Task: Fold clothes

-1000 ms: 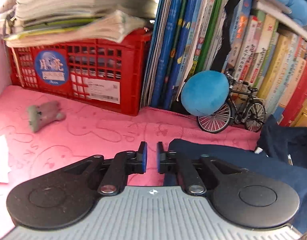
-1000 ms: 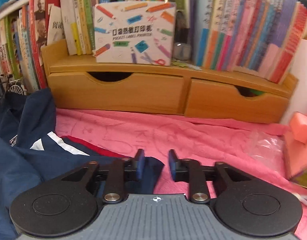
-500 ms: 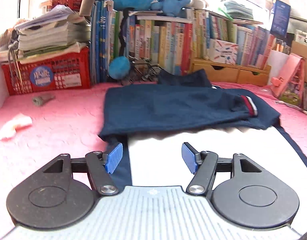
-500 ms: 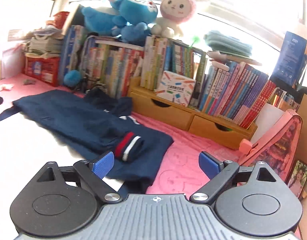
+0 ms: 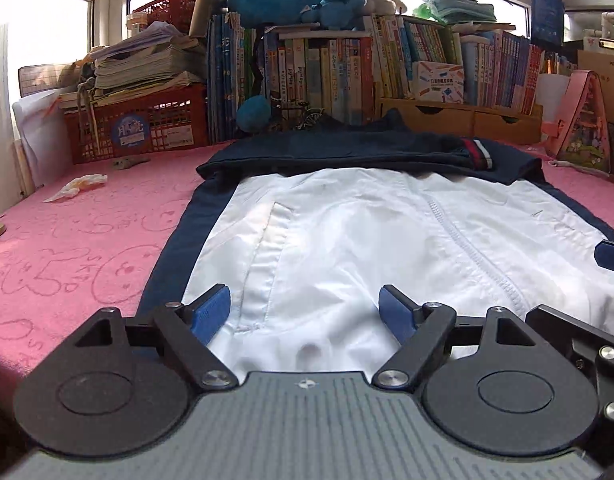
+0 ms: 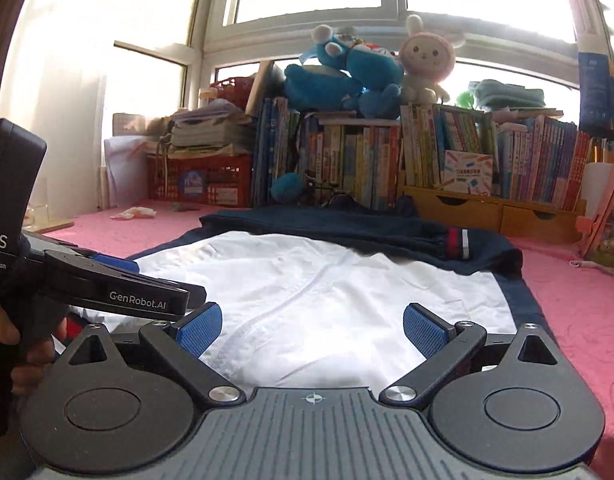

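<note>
The jacket is lying flat on the pink surface, white side up, right in front of both hand-held grippers, with its dark blue top part folded over at the far end.

The left hand-held gripper is opening wide and holding nothing — the white cloth is only lying under its blue pads. The right hand-held gripper is opening wide too, and it is also holding nothing.

What could go wrong? If the pads are pinching just the top layer, the jacket is probably going to bunch up. If one side is lifting before the other, the fold is going crooked. The two hand-held grippers are sitting very close together — they might bump.
</note>
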